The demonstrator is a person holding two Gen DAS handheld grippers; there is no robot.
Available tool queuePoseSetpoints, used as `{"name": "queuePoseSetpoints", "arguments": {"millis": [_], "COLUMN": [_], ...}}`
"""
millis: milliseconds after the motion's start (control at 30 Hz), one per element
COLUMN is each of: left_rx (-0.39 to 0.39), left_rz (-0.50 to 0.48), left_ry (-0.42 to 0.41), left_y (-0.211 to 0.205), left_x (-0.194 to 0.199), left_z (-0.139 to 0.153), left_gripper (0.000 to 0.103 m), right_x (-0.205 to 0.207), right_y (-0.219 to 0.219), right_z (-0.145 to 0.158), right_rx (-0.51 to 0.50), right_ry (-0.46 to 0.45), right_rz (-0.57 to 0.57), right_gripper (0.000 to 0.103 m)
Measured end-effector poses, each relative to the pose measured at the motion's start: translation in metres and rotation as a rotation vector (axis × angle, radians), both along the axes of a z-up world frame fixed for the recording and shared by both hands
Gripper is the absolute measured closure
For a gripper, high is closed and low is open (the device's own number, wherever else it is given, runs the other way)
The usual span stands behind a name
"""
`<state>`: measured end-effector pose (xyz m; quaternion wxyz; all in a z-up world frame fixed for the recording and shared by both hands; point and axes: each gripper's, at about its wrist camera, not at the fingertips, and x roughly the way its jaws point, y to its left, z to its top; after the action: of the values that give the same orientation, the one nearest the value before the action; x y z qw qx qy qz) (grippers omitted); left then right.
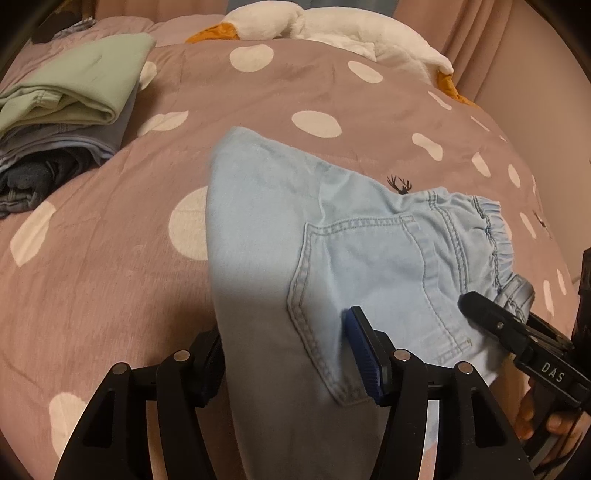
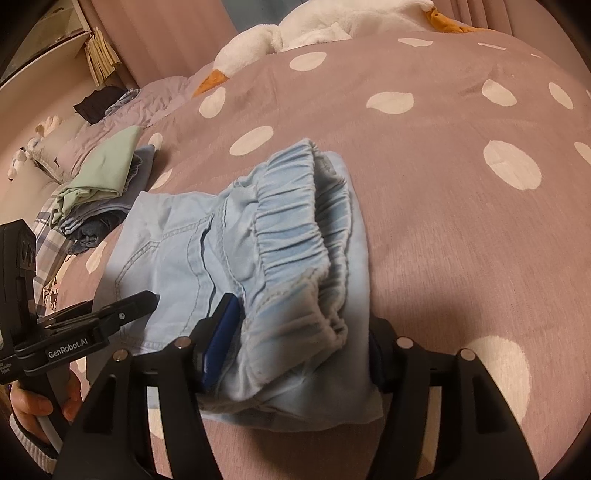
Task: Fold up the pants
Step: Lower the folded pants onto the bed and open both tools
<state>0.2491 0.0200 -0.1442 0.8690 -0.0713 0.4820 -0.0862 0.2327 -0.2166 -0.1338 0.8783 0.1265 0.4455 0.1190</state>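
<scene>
Two grippers are on the pants, and I take the views in turn.

From my left wrist, the light blue denim pants lie on the dotted pink bedspread, already doubled leg over leg, with the back pocket facing up and the elastic waistband off to the right. My left gripper has its fingers spread wide, the cloth of the leg running between them; the blue pad of one finger rests against the denim by the pocket, while the other is hidden behind the fabric edge. I judge it straddles the cloth rather than pinches it. My right gripper shows here at the waistband end, though I cannot tell its opening from this side.

From my right wrist, the right gripper's fingers sit wide apart on either side of the bunched waistband, the left pad touching the gathered denim; no real squeeze shows. The left gripper lies on the cloth beside the pocket.

A stack of folded clothes sits well apart, and a plush goose beyond. My guess: the lengthwise fold is done, the crosswise fold is left.
</scene>
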Motion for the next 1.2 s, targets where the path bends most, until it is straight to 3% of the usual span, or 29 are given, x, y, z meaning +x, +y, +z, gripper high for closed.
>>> {"name": "queuePoseSetpoints", "arguments": {"millis": [1200], "left_rx": [-0.018], "left_rz": [0.005], "left_ry": [0.018], "left_y": [0.006], "left_x": [-0.036], "left_z": [-0.001], "left_gripper": [0.04], "right_x": [-0.03], "right_y": [-0.004], "right_z": [0.003], "right_rx": [-0.031], "right_ry": [0.017], "right_rz": [-0.027], "right_gripper": [0.032]}}
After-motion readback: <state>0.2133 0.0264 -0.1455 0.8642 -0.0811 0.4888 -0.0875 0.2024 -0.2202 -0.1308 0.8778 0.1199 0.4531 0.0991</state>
